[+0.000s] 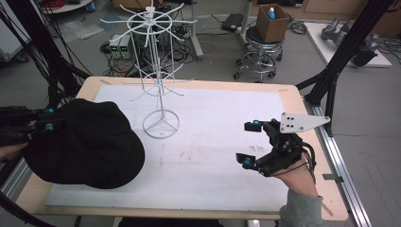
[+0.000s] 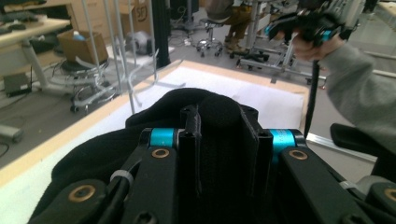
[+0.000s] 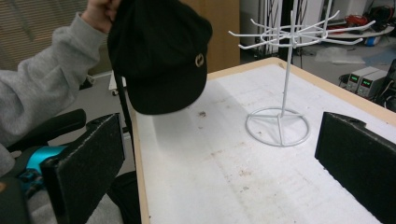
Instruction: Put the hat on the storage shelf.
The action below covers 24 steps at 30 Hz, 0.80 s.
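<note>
Cap (image 1: 85, 144) hangs off my left tongs (image 2: 219, 135), clamped at its edge and lifted clear of the counter (image 1: 302, 101), crown free for hooking (my guess) on the white rack (image 1: 158, 71). Right tongs (image 1: 249, 144) wait wide, empty, well apart.

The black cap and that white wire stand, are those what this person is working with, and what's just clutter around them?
In use:
black cap, held up by the left gripper
white wire stand, probably where it will hang
right gripper, open and empty

Just lying about:
cardboard box on a stool
power supplies and cables on the floor
</note>
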### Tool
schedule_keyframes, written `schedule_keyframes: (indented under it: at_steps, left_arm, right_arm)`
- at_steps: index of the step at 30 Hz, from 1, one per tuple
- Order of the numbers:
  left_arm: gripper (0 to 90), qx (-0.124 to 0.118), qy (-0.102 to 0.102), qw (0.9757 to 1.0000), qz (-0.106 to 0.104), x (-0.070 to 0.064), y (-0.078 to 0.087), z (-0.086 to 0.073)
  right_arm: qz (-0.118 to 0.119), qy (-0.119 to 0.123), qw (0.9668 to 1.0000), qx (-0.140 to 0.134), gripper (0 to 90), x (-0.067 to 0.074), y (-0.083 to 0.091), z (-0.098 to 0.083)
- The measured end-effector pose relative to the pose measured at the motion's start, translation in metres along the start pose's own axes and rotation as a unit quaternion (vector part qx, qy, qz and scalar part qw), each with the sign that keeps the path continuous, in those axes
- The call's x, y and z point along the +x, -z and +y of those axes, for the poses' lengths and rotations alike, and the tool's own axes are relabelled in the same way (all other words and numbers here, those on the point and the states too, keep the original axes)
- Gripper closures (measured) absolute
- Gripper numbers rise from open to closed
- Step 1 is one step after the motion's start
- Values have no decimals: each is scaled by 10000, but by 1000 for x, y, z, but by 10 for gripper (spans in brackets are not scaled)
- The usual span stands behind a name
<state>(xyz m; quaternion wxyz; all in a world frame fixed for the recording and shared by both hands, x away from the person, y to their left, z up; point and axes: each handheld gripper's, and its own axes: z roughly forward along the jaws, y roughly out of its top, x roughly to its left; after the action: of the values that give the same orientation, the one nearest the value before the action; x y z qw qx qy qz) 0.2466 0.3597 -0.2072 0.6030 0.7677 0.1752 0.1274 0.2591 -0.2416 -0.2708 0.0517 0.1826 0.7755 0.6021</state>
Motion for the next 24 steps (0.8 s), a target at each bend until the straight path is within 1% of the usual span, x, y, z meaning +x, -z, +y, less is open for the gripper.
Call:
schedule_keyframes:
  at_steps: [1,2,3,4,5,6,7,9,12,14,16,18,19,20,24]
  left_arm:
    - [721,-26,-13,10000,-8,-1,2,4]
    - [720,-75,-34,10000,-57,-1,5,14]
    - [721,-75,-34,10000,-57,-1,5,14]
    - [720,-114,-47,9999,-83,-2,8,21]
    - [720,-138,-74,9998,-82,-3,10,25]
    - [721,-175,-143,9997,-69,-4,12,31]
    - [721,-179,-195,9996,-73,-4,14,36]
    - [721,-160,-233,9995,-103,-4,16,44]
    - [721,-24,-212,9996,-160,-4,16,59]
    - [721,24,-221,9995,-207,-3,16,65]
    - [721,14,-204,9994,-268,-2,17,71]
    - [721,-50,-188,9994,-303,-1,17,75]
    - [720,-80,-163,9994,-307,0,18,78]
    - [721,-106,-132,9994,-306,1,18,79]
    - [721,-101,-71,9996,-235,5,18,88]
  right_arm:
    - [3,-4,10000,1,7,0,0,0]
    - [12,-18,10000,0,7,0,-1,0]
    - [12,-18,10000,0,7,0,-1,0]
    - [11,-19,10000,-6,7,0,-1,0]
    - [11,-19,10000,-6,7,0,-1,0]
    - [12,-18,10000,-15,7,0,-1,0]
    - [14,-30,10000,-31,7,-1,-1,0]
    - [26,-50,10000,-24,7,-1,-3,0]
    - [19,-36,10000,28,7,-2,-5,0]
    - [19,-32,10000,28,7,-2,-6,0]
    - [9,-34,10000,5,7,-2,-5,0]
    - [8,-52,10000,-9,7,-2,-4,0]
    - [-9,-30,10000,-58,7,-2,-2,0]
    - [1,-30,9999,-109,7,-2,-1,0]
    - [-3,-26,9999,-156,7,-2,3,0]
